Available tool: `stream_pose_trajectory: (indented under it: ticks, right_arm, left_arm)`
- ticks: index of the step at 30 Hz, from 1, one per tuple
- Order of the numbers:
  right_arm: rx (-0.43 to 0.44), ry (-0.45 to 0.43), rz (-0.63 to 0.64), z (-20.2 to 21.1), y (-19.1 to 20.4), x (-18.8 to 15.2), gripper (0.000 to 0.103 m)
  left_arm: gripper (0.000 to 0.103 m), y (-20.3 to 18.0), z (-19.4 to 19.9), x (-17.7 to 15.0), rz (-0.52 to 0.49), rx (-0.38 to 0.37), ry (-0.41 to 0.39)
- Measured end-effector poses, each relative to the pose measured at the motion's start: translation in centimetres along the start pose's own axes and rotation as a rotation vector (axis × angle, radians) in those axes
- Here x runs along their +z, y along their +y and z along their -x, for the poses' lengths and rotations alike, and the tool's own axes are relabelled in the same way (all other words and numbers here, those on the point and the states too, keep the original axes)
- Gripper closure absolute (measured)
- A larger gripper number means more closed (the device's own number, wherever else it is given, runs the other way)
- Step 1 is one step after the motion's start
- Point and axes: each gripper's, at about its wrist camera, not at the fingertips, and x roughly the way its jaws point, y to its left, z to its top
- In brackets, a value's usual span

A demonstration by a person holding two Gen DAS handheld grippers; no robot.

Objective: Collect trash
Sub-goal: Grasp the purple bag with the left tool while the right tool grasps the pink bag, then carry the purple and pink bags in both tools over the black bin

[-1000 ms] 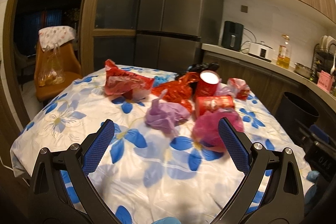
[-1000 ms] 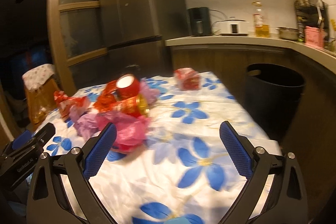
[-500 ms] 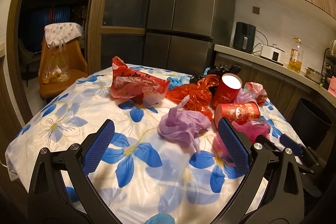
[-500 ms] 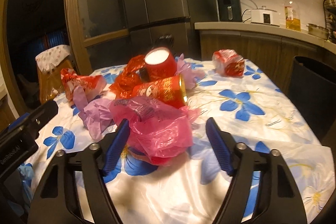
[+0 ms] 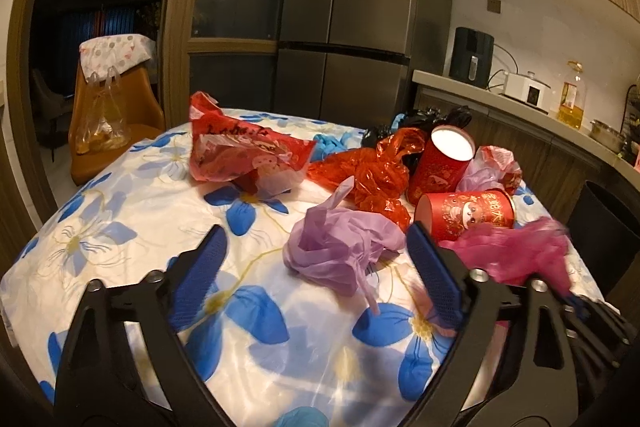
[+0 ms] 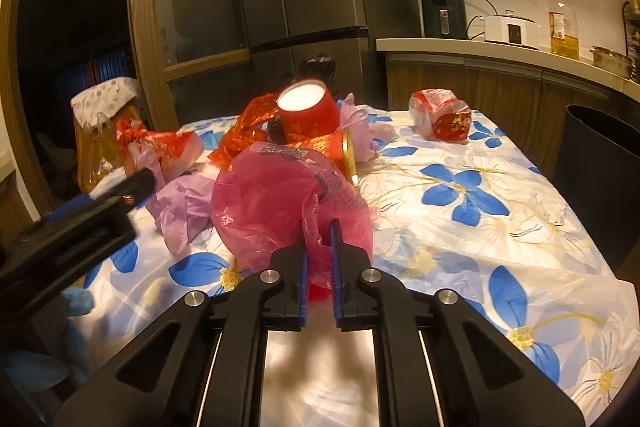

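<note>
A heap of trash lies on the flowered tablecloth (image 5: 132, 211). My right gripper (image 6: 318, 259) is closing its jaws on a crumpled pink plastic bag (image 6: 280, 195), whose film is pinched between the blue pads. In the left wrist view that pink bag (image 5: 516, 251) is blurred at the right. My left gripper (image 5: 316, 267) is closing slowly, still wide, its jaws on either side of a lilac plastic bag (image 5: 340, 247) without touching it. Behind stand an upright red cup (image 5: 442, 163), a toppled red cup (image 5: 466, 215), a red wrapper (image 5: 368, 175) and a red printed bag (image 5: 244, 155).
A small red packet (image 6: 444, 121) lies apart at the table's far right. A black bin (image 6: 600, 163) stands beside the table on the right. Behind are a steel fridge (image 5: 352, 15), a counter with appliances (image 6: 508, 27), and an orange chair (image 5: 108, 115) hung with a bag.
My right gripper came down over the pink bag and its jaws went from wide to nearly shut on it. My left gripper moved in toward the lilac bag and narrowed slightly.
</note>
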Motion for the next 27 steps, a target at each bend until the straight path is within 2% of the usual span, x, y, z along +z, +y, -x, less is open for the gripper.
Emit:
stream_pose_trajectory:
  ticks: [9,13,15,17,20,27]
  right_arm:
    - [-0.009,-0.040,-0.032,2.5,-1.2,0.9,0.093]
    - [-0.010,-0.041,-0.032,3.1,-1.3,0.8,0.093]
    - [-0.011,-0.041,-0.032,3.4,-1.4,0.8,0.093]
    - [-0.016,-0.045,-0.033,3.6,-1.5,0.8,0.093]
    - [-0.020,-0.051,-0.036,4.0,-1.8,0.8,0.093]
    - [-0.035,-0.064,-0.044,5.0,-2.2,0.9,0.093]
  left_arm:
    - [0.042,-1.1,-4.5,-0.8,-0.037,0.020,0.155]
    - [0.067,-1.0,-5.7,-1.3,-0.042,0.015,0.207]
    - [0.074,-1.2,-5.8,-1.5,-0.044,0.015,0.217]
    - [0.085,-1.3,-5.8,-1.6,-0.044,0.004,0.219]
    - [0.092,-1.4,-5.6,-1.7,-0.051,-0.002,0.224]
    - [0.097,-1.6,-4.7,-1.9,-0.053,-0.011,0.217]
